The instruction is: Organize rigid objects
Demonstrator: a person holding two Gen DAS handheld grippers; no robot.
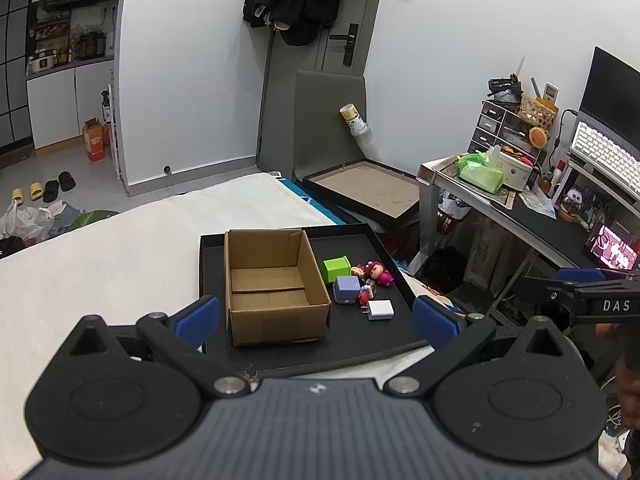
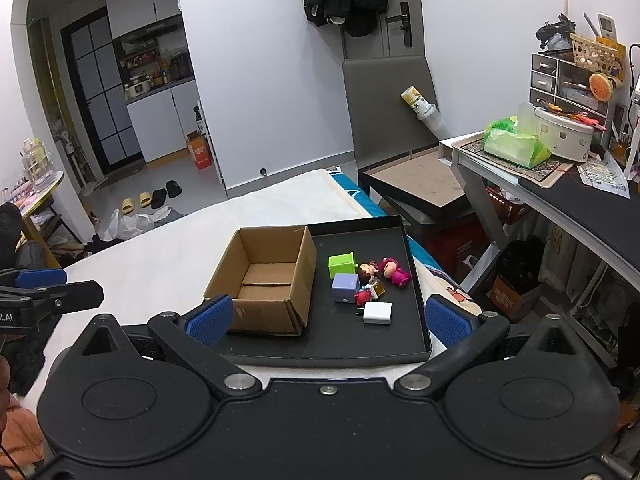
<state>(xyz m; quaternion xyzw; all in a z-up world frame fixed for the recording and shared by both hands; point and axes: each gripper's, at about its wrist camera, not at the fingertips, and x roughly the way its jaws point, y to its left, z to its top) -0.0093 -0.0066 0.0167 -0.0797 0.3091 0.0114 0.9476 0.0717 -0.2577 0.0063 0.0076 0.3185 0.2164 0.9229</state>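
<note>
A black tray point(image 1: 400, 332) point(image 2: 416, 340) lies on a white bed. In it stands an open, empty cardboard box point(image 1: 272, 284) point(image 2: 264, 276). Right of the box lie a green cube point(image 1: 336, 269) point(image 2: 342, 265), a lilac cube point(image 1: 346, 289) point(image 2: 345, 287), a pink doll point(image 1: 380, 273) point(image 2: 394, 271), a brown-haired doll point(image 2: 368, 270), a small red figure point(image 1: 365, 296) point(image 2: 362, 297) and a white charger plug point(image 1: 380, 310) point(image 2: 377, 312). My left gripper point(image 1: 316, 316) and right gripper point(image 2: 328, 316) are both open and empty, held near the tray's front edge.
A desk point(image 2: 560, 196) crowded with clutter stands to the right, a green tissue pack point(image 2: 516, 142) on it. A second black tray point(image 1: 368, 192) leans by a grey board beyond the bed. Shoes and bags lie on the floor at left.
</note>
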